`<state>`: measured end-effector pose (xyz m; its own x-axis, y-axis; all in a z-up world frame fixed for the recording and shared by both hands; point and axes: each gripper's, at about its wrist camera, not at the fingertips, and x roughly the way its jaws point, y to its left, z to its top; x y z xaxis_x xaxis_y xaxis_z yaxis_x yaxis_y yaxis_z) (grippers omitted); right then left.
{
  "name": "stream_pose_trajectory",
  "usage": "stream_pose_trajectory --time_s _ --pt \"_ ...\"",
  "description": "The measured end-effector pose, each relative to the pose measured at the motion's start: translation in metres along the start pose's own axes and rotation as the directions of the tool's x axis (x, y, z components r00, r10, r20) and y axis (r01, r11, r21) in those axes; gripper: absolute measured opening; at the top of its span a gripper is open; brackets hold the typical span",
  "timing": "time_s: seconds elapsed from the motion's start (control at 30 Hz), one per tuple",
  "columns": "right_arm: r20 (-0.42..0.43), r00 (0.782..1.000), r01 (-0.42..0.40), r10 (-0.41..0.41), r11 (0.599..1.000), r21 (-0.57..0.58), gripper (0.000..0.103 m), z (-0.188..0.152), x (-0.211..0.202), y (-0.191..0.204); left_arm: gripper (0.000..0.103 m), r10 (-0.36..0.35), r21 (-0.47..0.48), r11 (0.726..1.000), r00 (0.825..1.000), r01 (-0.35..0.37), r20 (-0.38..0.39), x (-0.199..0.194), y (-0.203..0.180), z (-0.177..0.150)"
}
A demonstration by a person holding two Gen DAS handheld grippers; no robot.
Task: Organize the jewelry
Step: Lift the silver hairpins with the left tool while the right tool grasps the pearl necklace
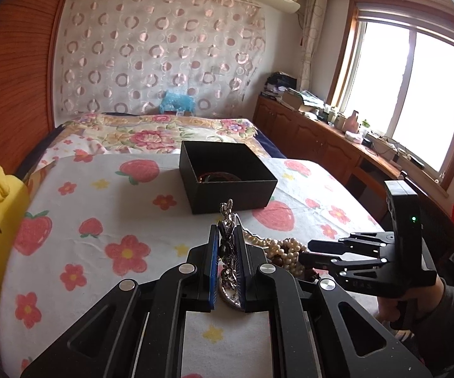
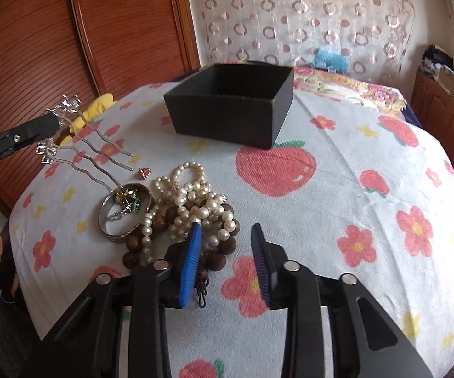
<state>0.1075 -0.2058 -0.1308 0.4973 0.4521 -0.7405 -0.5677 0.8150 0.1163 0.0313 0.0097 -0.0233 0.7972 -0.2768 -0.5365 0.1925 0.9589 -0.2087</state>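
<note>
Left gripper (image 1: 227, 245) clamps silver hairpins (image 2: 69, 138), next into the black box (image 1: 227, 176); right gripper (image 2: 227, 245) gapes, empty.

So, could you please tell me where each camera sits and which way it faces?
Left wrist: on the left gripper, low over the bed, facing the black box and the window; its fingers are shut on silver hairpins; the right gripper shows at right.
Right wrist: on the right gripper, open above the pearls, facing the box and the wardrobe; the left gripper, holding the hairpins, shows at left.
Shared: box, pearls, hairpins, flowered bedsheet.
</note>
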Motion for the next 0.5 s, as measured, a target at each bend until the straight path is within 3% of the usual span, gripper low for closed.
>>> stream_pose_trajectory --time_s 0.17,0.5 --pt "0.019 1.000 -0.008 0.008 1.000 -0.005 0.011 0.005 -0.002 0.003 0.008 0.003 -0.002 1.000 1.000 -0.003 -0.003 0.001 0.003 -0.002" --pt "0.081 0.997 0.008 -0.005 0.999 -0.035 0.008 0.021 -0.016 0.007 0.008 0.009 0.000 1.000 1.000 -0.009 0.003 0.001 0.007 -0.003"
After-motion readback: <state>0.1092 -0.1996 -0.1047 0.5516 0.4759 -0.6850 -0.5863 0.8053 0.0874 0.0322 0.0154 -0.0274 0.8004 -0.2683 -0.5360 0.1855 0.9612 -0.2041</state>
